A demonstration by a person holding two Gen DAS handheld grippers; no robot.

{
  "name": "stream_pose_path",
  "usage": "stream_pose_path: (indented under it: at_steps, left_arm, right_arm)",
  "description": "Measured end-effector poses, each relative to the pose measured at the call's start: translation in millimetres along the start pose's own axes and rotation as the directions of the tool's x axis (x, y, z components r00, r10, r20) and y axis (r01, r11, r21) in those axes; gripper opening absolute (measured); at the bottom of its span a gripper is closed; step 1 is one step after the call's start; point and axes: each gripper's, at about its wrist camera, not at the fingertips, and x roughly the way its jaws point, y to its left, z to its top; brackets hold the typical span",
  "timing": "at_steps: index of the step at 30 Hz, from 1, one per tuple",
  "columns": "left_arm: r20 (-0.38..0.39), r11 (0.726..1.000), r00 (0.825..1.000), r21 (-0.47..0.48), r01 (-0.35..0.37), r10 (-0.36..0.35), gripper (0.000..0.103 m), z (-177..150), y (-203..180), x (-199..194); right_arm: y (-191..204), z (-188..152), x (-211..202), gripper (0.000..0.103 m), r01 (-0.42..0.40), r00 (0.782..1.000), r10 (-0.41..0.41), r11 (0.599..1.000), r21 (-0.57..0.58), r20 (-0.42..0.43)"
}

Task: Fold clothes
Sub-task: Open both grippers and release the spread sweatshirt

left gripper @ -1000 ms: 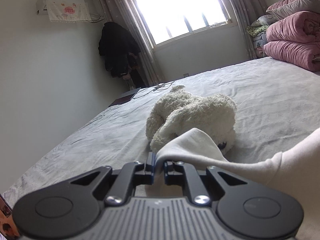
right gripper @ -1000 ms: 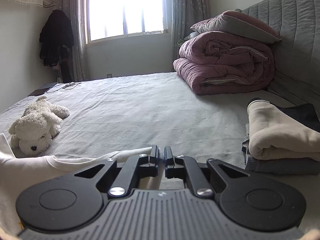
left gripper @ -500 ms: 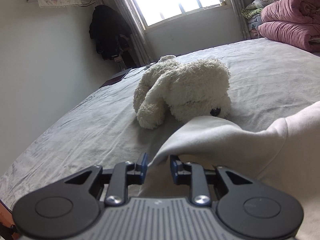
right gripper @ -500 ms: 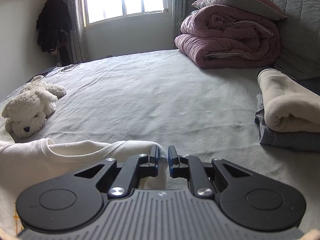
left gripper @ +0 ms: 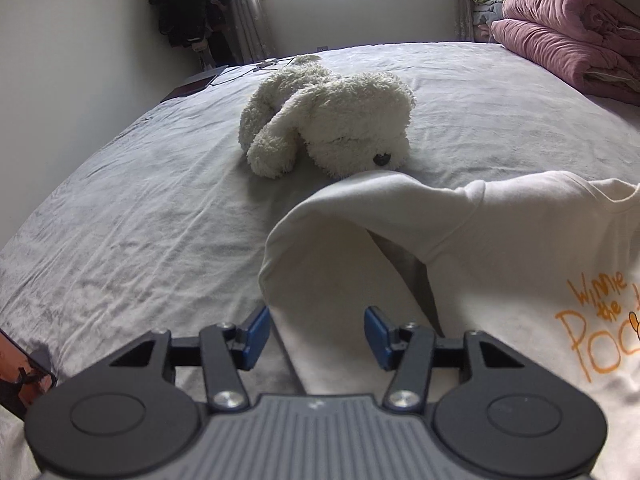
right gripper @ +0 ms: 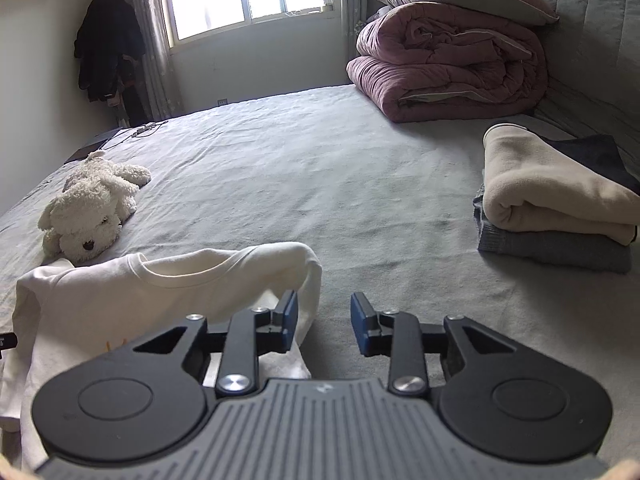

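Bed (right gripper: 320,168) holds shirt (right gripper: 120,300); both jaws opening.

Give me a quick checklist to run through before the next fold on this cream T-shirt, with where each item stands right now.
1. Left gripper released: ok, jaws opening, pads clear of the cream T-shirt sleeve lying between them.
2. Right gripper released: ok, jaws opening, only grey bed sheet between the pads; the shirt's shoulder lies beside its left finger.
3. Shirt lying flat: not ok, the sleeve bulges up and the neckline stands raised.
4. Plush dog clear of the shirt: cannot tell, its muzzle sits right at the sleeve's edge.
5. Folded clothes stack out of the way: ok, well apart at right.
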Motion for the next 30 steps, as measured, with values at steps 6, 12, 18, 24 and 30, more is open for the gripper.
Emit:
stream_pose_path:
  at_steps: [6, 12, 18, 24, 30]
  left_arm:
    - [-0.102, 0.988, 0.99, -0.128, 0.088, -0.101, 0.053, -18.7, 14.1, -11.2]
    - [-0.149, 0.975, 0.978, -0.19, 0.116, -0.146, 0.052, -42.4, 7.9, -7.8]
    - [-0.068, 0.986, 0.994, -0.155, 0.068, -0.08, 0.02, -54.8, 0.5, -10.1]
    - [-0.016, 0.993, 0.996, -0.079, -0.084, 0.083, 0.007, -49.3, 4.9, -6.5]
    - [-0.044, 0.944, 0.945, -0.051, -0.325, 0.323, 0.003, -51.2, 38.9, 16.5]
  right_arm:
    - [-4.5, -9.7, -21.6, 0.038, -0.017, 0.999, 0.017, 1.0, 0.017, -0.028]
    - [-6.3, -28.5, -32.0, 0.042, -0.047, 0.997, 0.049, 0.998, 0.037, -0.064]
    - [-9.5, -46.3, -33.7, 0.045, -0.066, 0.993, 0.072, 0.996, 0.059, -0.098]
    - [-17.1, -54.5, -30.8, 0.048, -0.074, 0.988, 0.087, 0.992, 0.1, -0.131]
    - [-26.6, -57.8, -30.1, 0.051, -0.06, 0.986, 0.078, 0.99, 0.125, -0.148]
